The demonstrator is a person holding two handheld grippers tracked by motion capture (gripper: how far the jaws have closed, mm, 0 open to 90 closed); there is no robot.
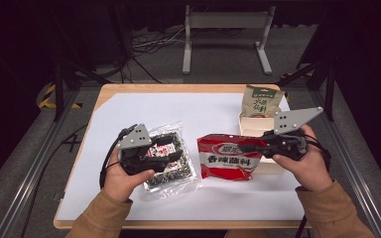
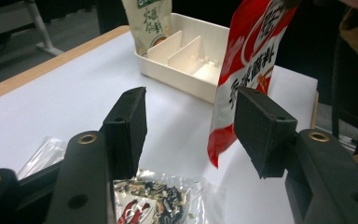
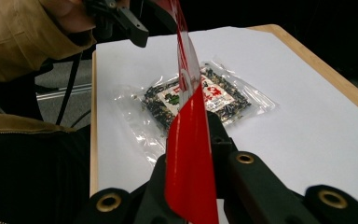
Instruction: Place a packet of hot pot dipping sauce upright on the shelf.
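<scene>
A red snack packet (image 1: 228, 158) hangs above the table's middle, its right edge pinched in my right gripper (image 1: 250, 147). In the right gripper view the jaws (image 3: 191, 140) are shut on the red packet (image 3: 186, 186), seen edge on. A clear packet of dark seaweed snack (image 1: 178, 171) lies flat on the white sheet to the left. My left gripper (image 1: 166, 151) hovers over it, open. The left gripper view shows these jaws (image 2: 191, 126) well apart with nothing between them, the clear packet (image 2: 154, 200) below and the red packet (image 2: 247, 56) beyond.
A white divided tray (image 1: 250, 124) stands at the table's right, with a beige and green packet (image 1: 261, 101) upright in its far compartment. The tray (image 2: 186, 79) lies just behind the red packet. The wooden table edge (image 1: 178, 88) runs along the far side.
</scene>
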